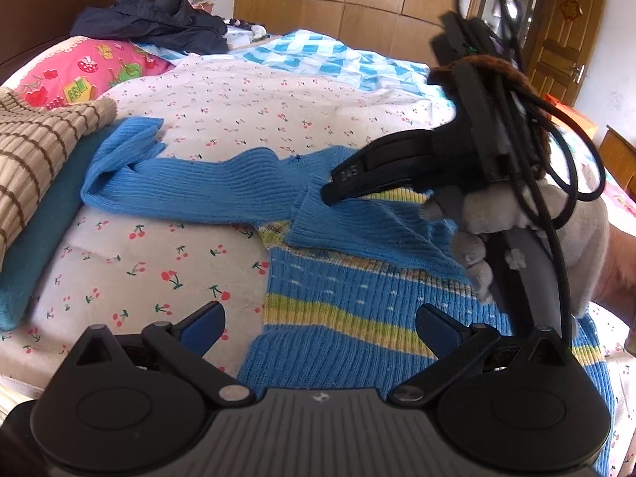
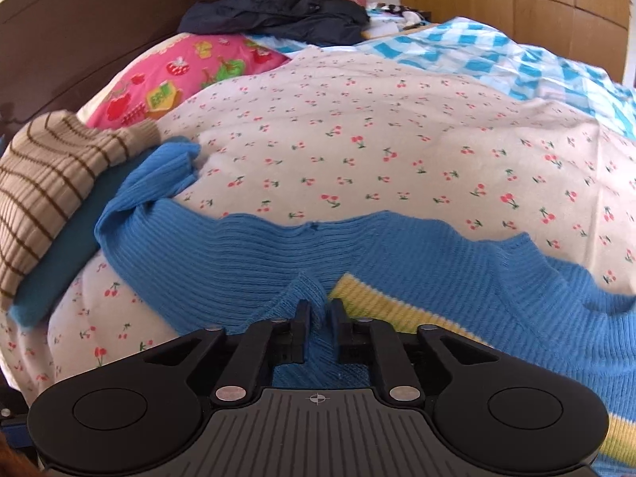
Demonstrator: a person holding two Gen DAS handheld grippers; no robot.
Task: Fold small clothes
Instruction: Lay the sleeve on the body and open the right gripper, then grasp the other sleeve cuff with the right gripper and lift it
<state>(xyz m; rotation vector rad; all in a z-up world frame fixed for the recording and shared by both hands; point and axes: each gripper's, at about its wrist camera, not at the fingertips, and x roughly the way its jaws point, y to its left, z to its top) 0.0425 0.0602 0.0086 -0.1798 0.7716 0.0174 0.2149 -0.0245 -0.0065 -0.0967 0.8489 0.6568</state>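
While the right gripper (image 2: 317, 312) has its jaws nearly closed on a pinch of collar rib, the blue sweater (image 1: 357, 306) lies flat on the cherry-print bed (image 1: 246, 103), one sleeve (image 1: 171, 183) stretched out left toward a striped folded stack (image 1: 35, 147). The left gripper (image 1: 320, 326) hangs wide open over the hem, holding nothing. My worry: that pinch looks thin, so the knit could slip out mid-fold. And with nothing pinning the hem, pulling the collar might drag the whole sweater instead of creasing it, or bunch that sleeve.
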